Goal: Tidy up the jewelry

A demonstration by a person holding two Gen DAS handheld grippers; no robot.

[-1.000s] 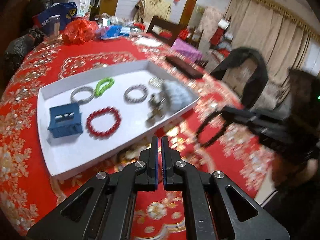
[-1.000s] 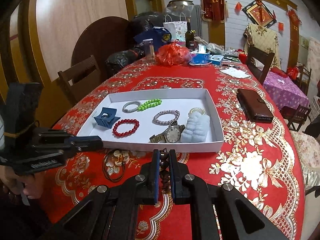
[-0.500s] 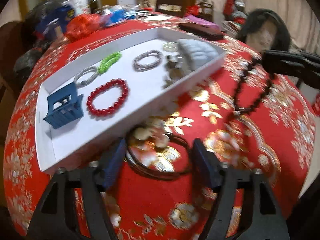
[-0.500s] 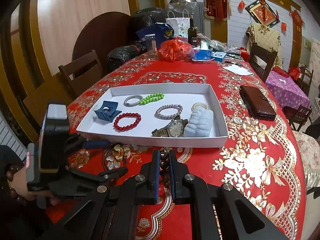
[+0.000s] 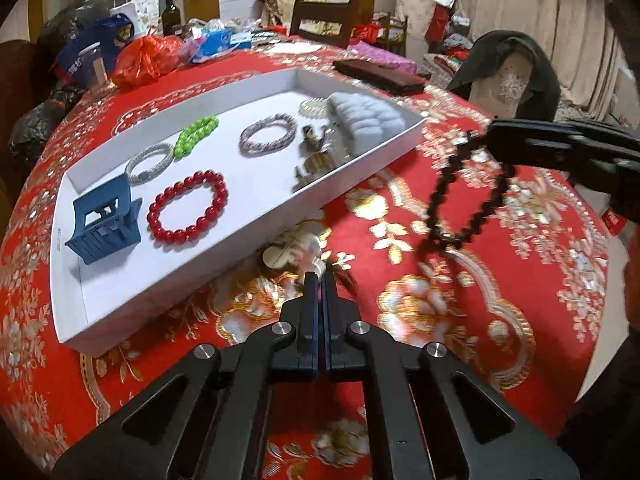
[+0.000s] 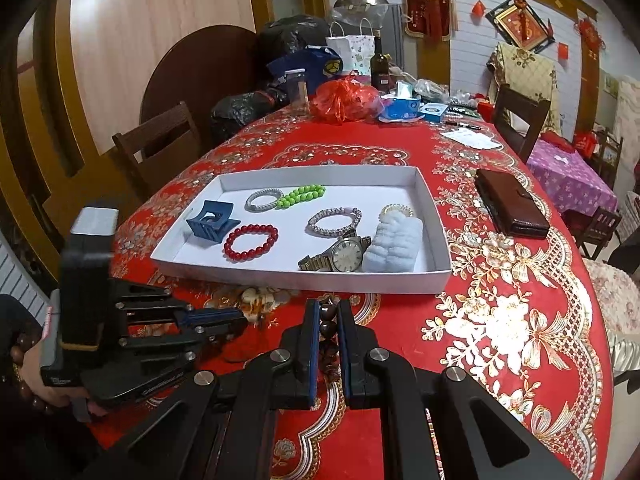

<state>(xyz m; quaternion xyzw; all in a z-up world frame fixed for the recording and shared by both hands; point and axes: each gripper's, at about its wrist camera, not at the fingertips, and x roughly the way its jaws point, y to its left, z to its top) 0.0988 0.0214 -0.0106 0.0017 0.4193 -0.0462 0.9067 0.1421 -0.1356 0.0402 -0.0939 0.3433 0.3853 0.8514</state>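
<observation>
Red cloth with gold flowers covers the round worktop (image 6: 500,320), and a shallow white tray (image 6: 434,216) is set on it just beyond both grippers. The left gripper (image 5: 319,280) is seen with its jaws together, low over the cloth just in front of the tray's near wall; a thin dark cord ring (image 5: 344,276) lies at its tips, but whether it is pinched cannot be told. The right gripper (image 6: 329,312) is clamped on a dark beaded bracelet (image 5: 464,196), which hangs from its tips above the cloth, to the right of the tray and clear of it, its lowest beads close to the cloth. In the right wrist view two of those beads are seen between the blue pads (image 6: 314,344).

Inside the tray eight things are counted: one blue claw hair clip (image 5: 106,220) at the left end, one red bead bracelet (image 5: 188,208) just beside it, one green bead bracelet (image 5: 197,136) touching one silver woven bracelet (image 5: 149,162) towards the far wall, one greyish braided bracelet (image 5: 269,134) in the middle, one metal wristwatch (image 6: 340,256), one pale blue fluffy clip (image 6: 396,244) touching the watch, and one clear coil hair tie (image 6: 396,211) behind it. One brown wallet (image 6: 510,204) lies on the cloth to the right of the tray, well apart from it
</observation>
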